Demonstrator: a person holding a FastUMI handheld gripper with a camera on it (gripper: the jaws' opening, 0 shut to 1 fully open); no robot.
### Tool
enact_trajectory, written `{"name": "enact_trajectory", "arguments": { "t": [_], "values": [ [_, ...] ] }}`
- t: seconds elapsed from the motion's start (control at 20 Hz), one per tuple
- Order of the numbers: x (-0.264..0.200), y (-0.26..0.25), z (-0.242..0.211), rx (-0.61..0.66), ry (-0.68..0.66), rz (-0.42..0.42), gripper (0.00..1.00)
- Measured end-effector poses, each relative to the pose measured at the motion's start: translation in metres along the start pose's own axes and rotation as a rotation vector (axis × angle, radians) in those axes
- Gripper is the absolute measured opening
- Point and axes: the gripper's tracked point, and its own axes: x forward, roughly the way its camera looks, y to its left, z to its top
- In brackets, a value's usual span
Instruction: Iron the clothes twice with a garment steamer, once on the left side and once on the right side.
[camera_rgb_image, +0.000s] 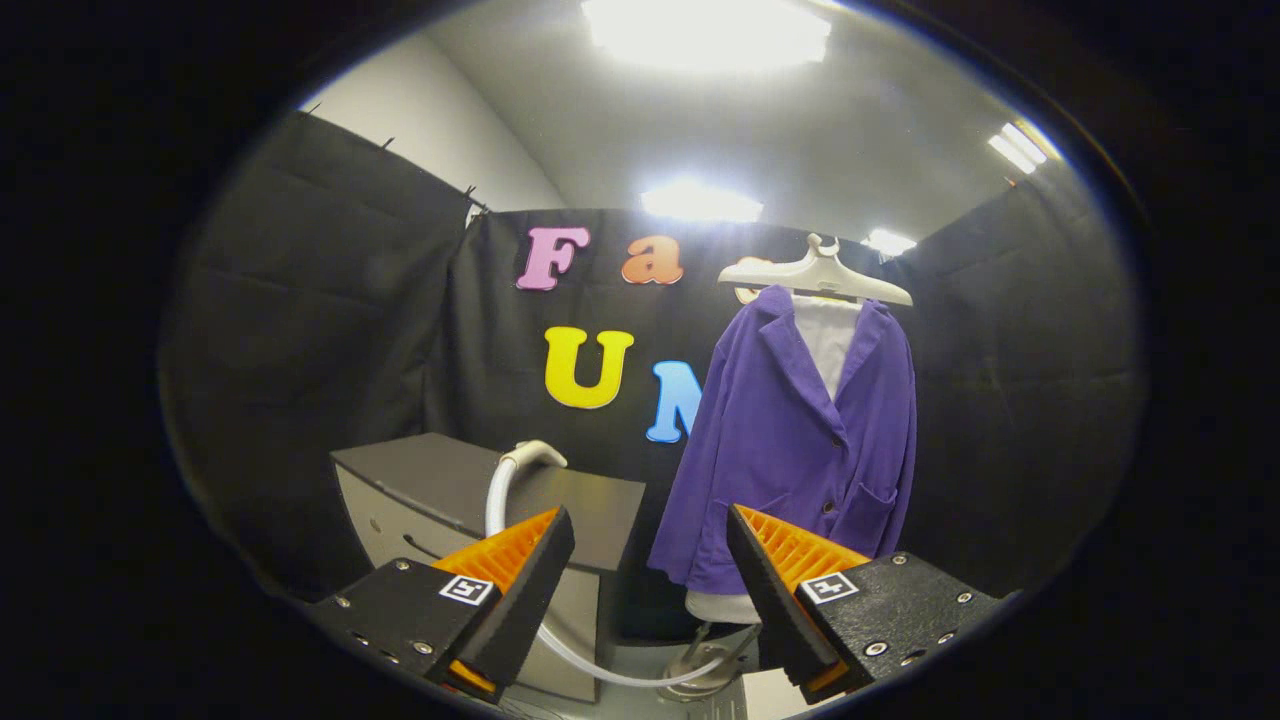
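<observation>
A purple jacket (795, 450) over a white shirt (828, 338) hangs on a white hanger (815, 275) beyond my right finger, in front of the black booth wall. The steamer's pale head (533, 455) rests on a dark cabinet top (470, 485) beyond my left finger. Its white hose (600, 668) curves down behind my left finger and runs across the floor to a round base (700, 672) under the jacket. My gripper (650, 540) is open with nothing between its fingers, well short of both the steamer head and the jacket.
The cabinet (400, 520) has a light front panel and stands left of the jacket. A metal stand base sits on the floor below the jacket. Black cloth walls close the booth on all sides.
</observation>
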Motion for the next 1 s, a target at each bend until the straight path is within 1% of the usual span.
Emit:
{"name": "enact_trajectory", "arguments": {
  "t": [0.1, 0.3, 0.45, 0.6, 0.65, 0.8, 1.0],
  "values": [
    [-0.012, 0.009, -0.008, -0.003, 0.021, 0.04, 0.95],
    [-0.027, 0.037, -0.02, 0.093, 0.065, 0.146, 0.95],
    [-0.019, 0.052, -0.02, 0.123, 0.079, 0.179, 0.95],
    [0.004, 0.084, -0.01, 0.137, 0.073, 0.249, 0.95],
    [0.017, 0.089, -0.008, 0.131, 0.08, 0.248, 0.95],
    [0.056, 0.106, 0.007, 0.132, 0.093, 0.21, 0.95],
    [0.111, 0.138, 0.034, 0.221, 0.085, 0.191, 0.95]
  ]
}}
